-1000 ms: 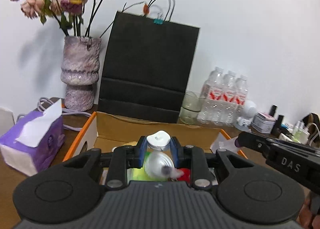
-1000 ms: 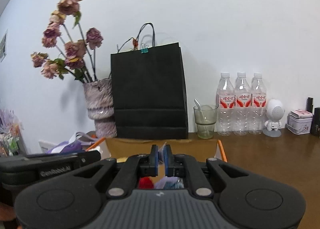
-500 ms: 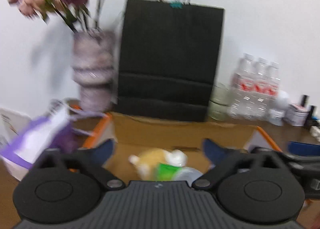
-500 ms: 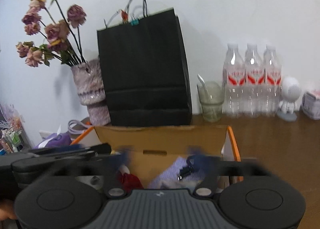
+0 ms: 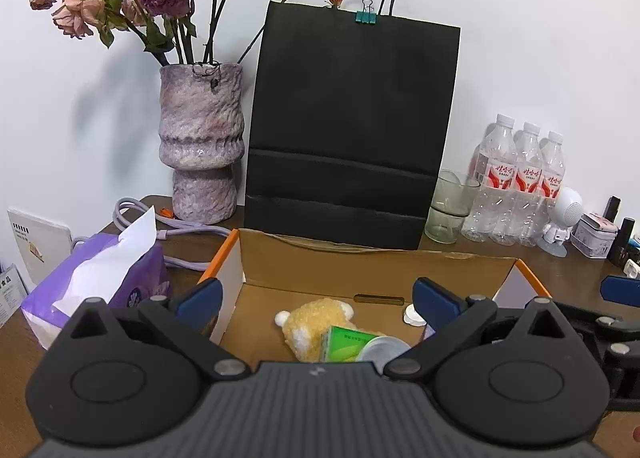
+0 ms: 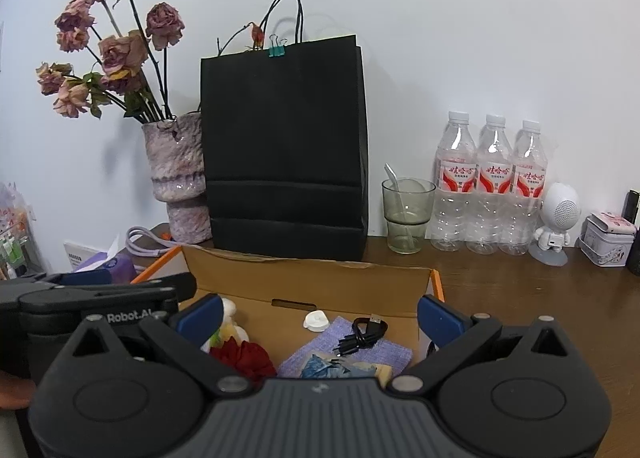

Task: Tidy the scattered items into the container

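Note:
An open cardboard box (image 5: 360, 262) with orange-edged flaps stands on the brown table; it also shows in the right wrist view (image 6: 304, 274). Inside lie a yellow plush toy (image 5: 316, 318), a green carton (image 5: 348, 342), a clear cup (image 5: 384, 348), a white cap (image 6: 316, 321), a black cable (image 6: 364, 332) on a purple cloth (image 6: 384, 350), and a red cloth (image 6: 244, 358). My left gripper (image 5: 316, 300) is open and empty above the box. My right gripper (image 6: 318, 314) is open and empty above it too.
A black paper bag (image 5: 352, 129) and a vase of dried roses (image 5: 200, 145) stand behind the box. A purple tissue pack (image 5: 100, 282) lies to its left. A glass (image 6: 408, 213), three water bottles (image 6: 490, 185), a white figurine (image 6: 556, 221) and a tin (image 6: 608, 234) stand at right.
Both grippers opened. The left let go of the clear cup, which now lies in the box. The right, shut a second ago, is now wide open.

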